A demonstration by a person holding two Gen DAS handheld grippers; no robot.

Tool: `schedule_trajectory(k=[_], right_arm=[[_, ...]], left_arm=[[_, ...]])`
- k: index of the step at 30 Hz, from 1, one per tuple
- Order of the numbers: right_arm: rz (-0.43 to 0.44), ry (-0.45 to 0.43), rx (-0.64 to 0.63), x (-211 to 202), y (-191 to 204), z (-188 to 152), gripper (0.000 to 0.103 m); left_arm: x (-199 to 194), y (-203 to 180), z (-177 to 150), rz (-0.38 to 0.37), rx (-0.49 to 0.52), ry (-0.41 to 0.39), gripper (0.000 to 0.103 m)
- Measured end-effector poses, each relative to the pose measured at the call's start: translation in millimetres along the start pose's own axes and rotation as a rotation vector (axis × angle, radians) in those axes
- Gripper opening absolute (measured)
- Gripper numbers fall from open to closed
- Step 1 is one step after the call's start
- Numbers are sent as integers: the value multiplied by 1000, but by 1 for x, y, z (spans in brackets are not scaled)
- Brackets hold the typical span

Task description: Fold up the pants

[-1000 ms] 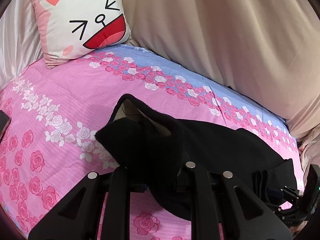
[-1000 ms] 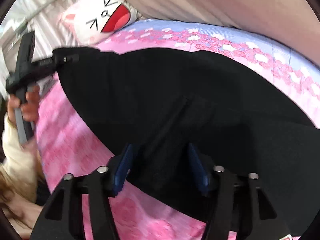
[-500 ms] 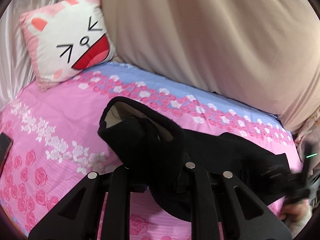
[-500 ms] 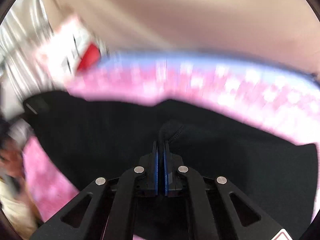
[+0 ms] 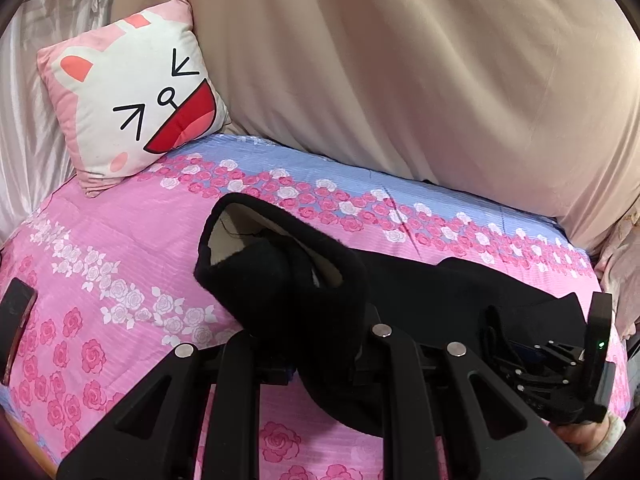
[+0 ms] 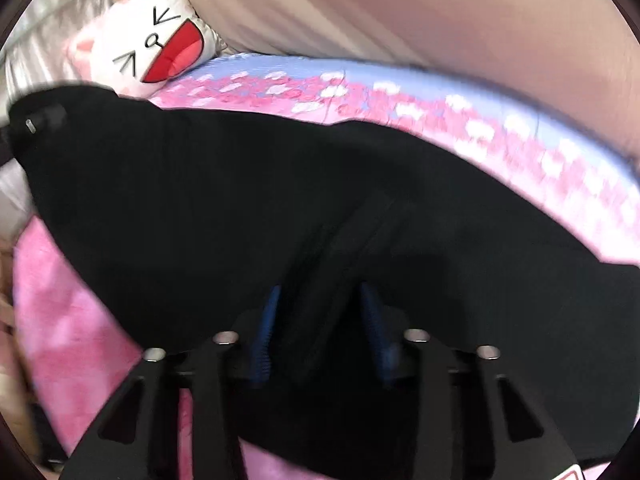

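- Left wrist view: left gripper (image 5: 320, 364) closed narrow on a bunch of the pants (image 5: 280, 280), fingertips buried in black cloth; waistband held up off the bedspread (image 5: 100, 240), gaping open with pale lining on show; rest of the pants trailing away to the right, flat on the bed.
- For a clean fold, probably best to keep this pinch firm and the waist edge taut; worth pulling the gaping band flat before laying it down, otherwise likely to end up lumpy.
- Counted here: one pair of pants; one cat-face pillow (image 5: 136, 108); one flat dark thing at the left edge (image 5: 14, 320), too cropped to name.
- Right wrist view, blurred: right gripper (image 6: 318, 320) low over the middle of the pants; blue pads (image 6: 264, 332) apart, jaws just opened further; a ridge of black cloth standing between them, apparently not squeezed.
- Next grip seemingly needed on that ridge; better to take both layers together, level with the left gripper's end, so the fold line runs straight; a shallow bite likely to slip off such thick cloth.
- Counted here: the same one pair of pants; the same pillow; two blue pads.
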State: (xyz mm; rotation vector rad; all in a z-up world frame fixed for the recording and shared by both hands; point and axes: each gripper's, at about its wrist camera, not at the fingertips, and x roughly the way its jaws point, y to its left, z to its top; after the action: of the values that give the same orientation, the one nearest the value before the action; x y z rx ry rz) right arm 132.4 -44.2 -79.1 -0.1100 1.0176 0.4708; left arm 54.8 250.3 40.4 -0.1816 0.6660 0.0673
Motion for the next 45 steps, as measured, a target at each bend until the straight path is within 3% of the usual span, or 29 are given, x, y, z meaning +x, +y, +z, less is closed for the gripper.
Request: schedule_trajectory(k=[1, 5, 8, 10, 12, 13, 14, 17, 18, 21, 25, 27, 28, 29, 31, 33, 36, 38, 41, 45], right_arm=[[9, -2, 16, -4, -3, 3, 10], [41, -152, 120, -52, -27, 20, 8], [59, -151, 127, -43, -28, 32, 9], [85, 0, 85, 11, -19, 28, 15], [100, -64, 70, 7, -17, 23, 25], [134, -37, 86, -2, -20, 24, 26], [179, -40, 107, -17, -27, 24, 28], [265, -124, 178, -67, -64, 15, 46], [256, -162, 221, -83, -82, 11, 52], [201, -273, 353, -128, -140, -12, 53], [32, -358, 491, -170, -201, -52, 54], [5, -368, 567, -181, -227, -74, 54], [2, -374, 595, -184, -237, -85, 54], [-3, -377, 613, -185, -242, -92, 54], [-11, -368, 646, -187, -256, -111, 54], [-4, -354, 669, -190, -265, -128, 55], [66, -353, 661, -190, -265, -136, 59], [149, -357, 633, -186, -259, -133, 66], [261, -310, 551, -161, -242, -107, 69], [267, -161, 459, -106, -212, -73, 69]], left_arm=[[-1, 0, 1, -6, -1, -2, 17], [-6, -4, 8, -25, 10, -18, 17], [-10, -14, 12, -39, 36, -36, 17], [-15, -25, 13, -50, 58, -46, 17], [-22, -38, 17, -63, 89, -55, 17], [-26, -44, 18, -72, 102, -61, 17], [-31, -51, 20, -85, 119, -65, 17], [-48, -88, 26, -139, 225, -88, 19], [-55, -113, 28, -169, 289, -92, 20], [-62, -173, 25, -238, 430, -90, 21], [-57, -268, 8, -313, 605, -77, 23], [-41, -319, -10, -354, 653, -37, 45], [-33, -338, -20, -374, 664, -5, 83], [-24, -356, -32, -393, 674, 34, 94], [-16, -380, -56, -434, 696, 64, 93], [-20, -381, -61, -482, 665, 78, 93], [-22, -352, -43, -537, 524, 115, 94], [-18, -327, -28, -487, 425, 120, 94], [-7, -269, -7, -351, 264, 107, 94], [3, -206, 3, -248, 89, 113, 94]])
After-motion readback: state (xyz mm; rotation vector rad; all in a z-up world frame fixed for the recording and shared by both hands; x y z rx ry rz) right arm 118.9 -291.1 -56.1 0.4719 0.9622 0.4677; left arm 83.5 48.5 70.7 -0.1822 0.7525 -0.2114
